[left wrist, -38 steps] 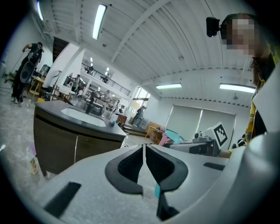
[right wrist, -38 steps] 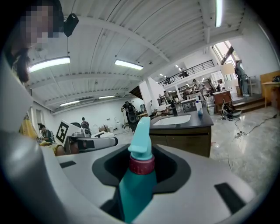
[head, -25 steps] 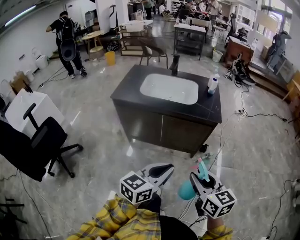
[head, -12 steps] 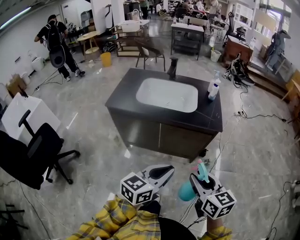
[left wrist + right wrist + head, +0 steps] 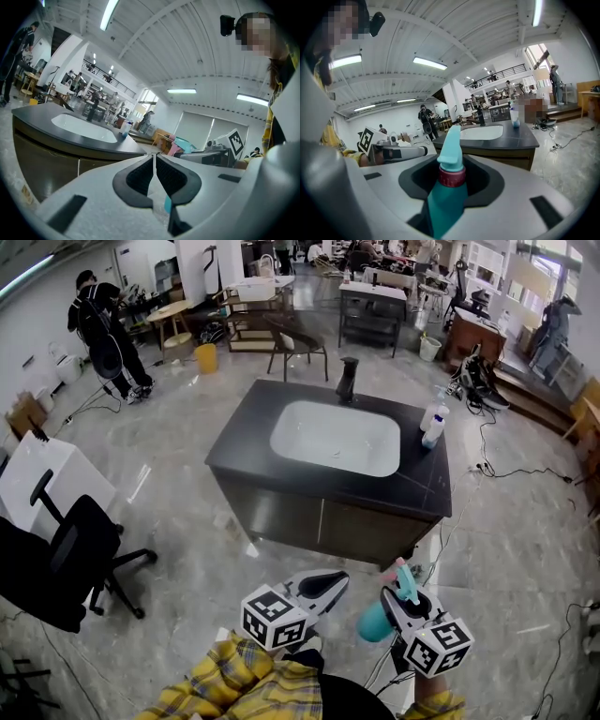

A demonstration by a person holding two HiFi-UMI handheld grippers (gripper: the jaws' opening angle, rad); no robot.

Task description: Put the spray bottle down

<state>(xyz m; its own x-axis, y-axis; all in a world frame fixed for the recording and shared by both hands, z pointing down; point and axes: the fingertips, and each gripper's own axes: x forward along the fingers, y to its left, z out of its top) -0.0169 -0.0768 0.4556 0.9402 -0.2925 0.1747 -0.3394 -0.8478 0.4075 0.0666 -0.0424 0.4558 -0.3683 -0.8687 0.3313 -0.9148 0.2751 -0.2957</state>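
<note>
Spray bottle [image 5: 377,621] [image 5: 446,202] is in your right gripper [image 5: 410,599] [image 5: 451,174], off the ground, well short of the counter [image 5: 412,486]. Its jaws are clamped on the neck just under the red collar. The long axis is close to upright: spray head on top, teal body hanging below the jaws. The spout aims forward, toward the counter.

Left gripper [image 5: 331,579] [image 5: 154,157] has its jaws closed together with nothing between them.

Pose: you hold both grippers low in front of you, side by side but apart. Both point ahead at the counter and tip slightly down. Your yellow plaid sleeves [image 5: 234,679] show behind them.

Count:
- 2 grippers
- 1 spray bottle held
- 2 small bottles [image 5: 432,426] standing together on the counter's right end, just beside the sink [image 5: 335,437]
- 1 sink
- 1 black faucet [image 5: 348,379] at the sink's far edge
- 1 black office chair [image 5: 56,554] on the floor, off to the left
</note>
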